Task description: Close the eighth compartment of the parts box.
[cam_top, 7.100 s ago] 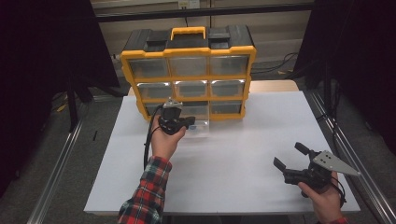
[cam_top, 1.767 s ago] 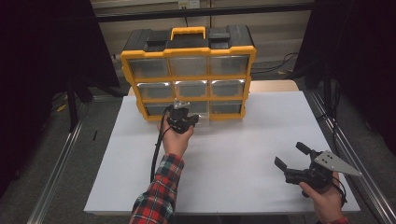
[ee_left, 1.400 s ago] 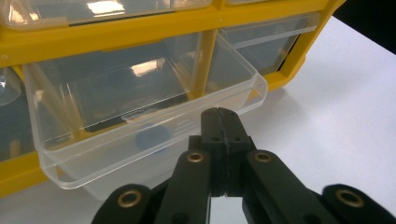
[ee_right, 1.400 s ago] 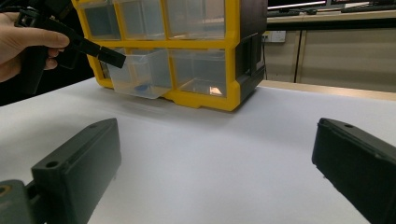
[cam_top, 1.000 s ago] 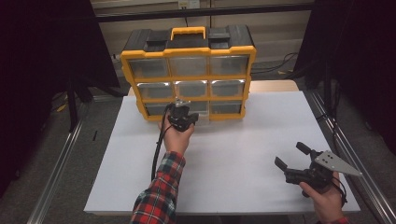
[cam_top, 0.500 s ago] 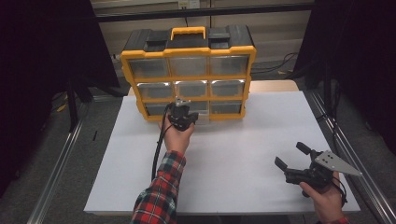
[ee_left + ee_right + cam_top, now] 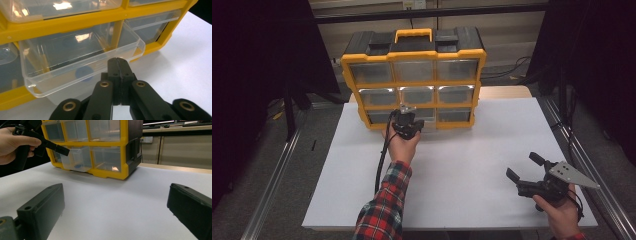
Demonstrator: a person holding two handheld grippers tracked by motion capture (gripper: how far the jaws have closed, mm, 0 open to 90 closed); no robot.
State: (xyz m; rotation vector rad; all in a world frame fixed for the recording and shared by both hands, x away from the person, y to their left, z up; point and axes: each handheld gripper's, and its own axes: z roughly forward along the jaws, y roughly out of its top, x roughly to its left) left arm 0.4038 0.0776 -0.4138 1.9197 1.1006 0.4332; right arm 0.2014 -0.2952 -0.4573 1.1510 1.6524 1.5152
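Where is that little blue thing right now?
The blue piece lies inside the pulled-out clear drawer, bottom row middle of the yellow organizer, just ahead of the shut left gripper.

High view overhead, claw views close and low, sharing the yellow organizer (image 7: pixel 413 80).

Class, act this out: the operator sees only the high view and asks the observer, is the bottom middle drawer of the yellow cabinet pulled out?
Observer: Yes, the clear drawer sits partly out.
Operator: Anything inside?
Observer: A small blue round thing near its front.
Operator: Is the left hand-held gripper clamping the drawer?
Observer: Its jaws are shut flush together at the front rim, nothing visible between them.
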